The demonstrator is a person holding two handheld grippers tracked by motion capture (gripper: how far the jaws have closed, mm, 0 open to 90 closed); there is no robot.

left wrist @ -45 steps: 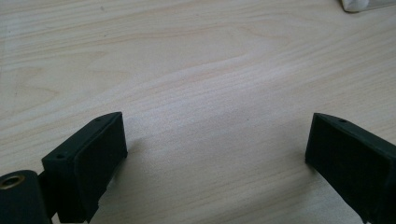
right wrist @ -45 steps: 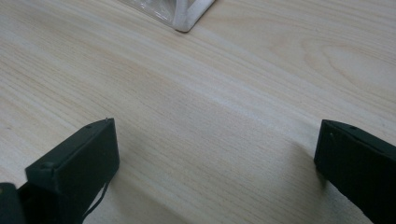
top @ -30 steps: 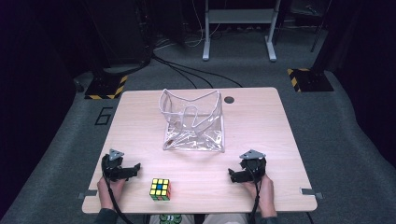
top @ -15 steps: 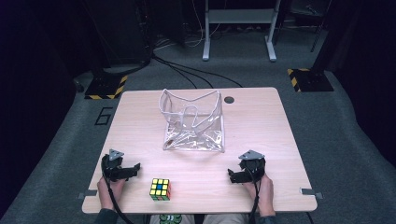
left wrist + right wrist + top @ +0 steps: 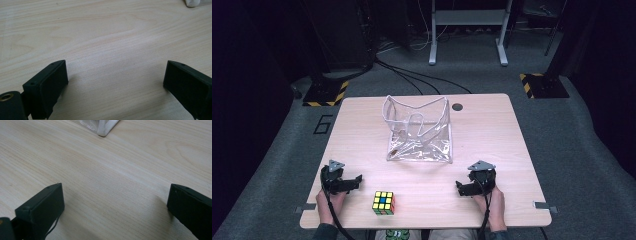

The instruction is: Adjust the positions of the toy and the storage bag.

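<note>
Against the frames from half a second and a second back we record no change: both grippers, the cube and the bag lie where they lay

Left gripper (image 5: 353,181): black, hand-held, resting low on the near left of the table (image 5: 492,130); a grey three-cornered plate on top, a cable trailing toward the person. Its jaws stand wide apart, with bare wood between them in the left gripper view (image 5: 115,75). In the high view the jaws face right, toward the cube

Puzzle cube (image 5: 383,203): a small block of coloured squares, yellow, blue, green and orange showing on top, glossy and hard-edged. We find it at the near edge of the table, just right of the left gripper and apart from it, untouched. It sits flat, nearly square to the table edge; as a cube it has no long axis

Clear plastic bag (image 5: 419,131): soft, transparent, crumpled, with white edging and a glossy sheen. It stands mid-table with its mouth open upward and its flat base toward the person, well apart from both grippers. A white corner of it shows at the top of the right gripper view (image 5: 105,127)

Right gripper (image 5: 460,187): same black build, near right of the table; jaws spread wide over pale, fine-grained wood, holding nothing (image 5: 115,197)
</note>
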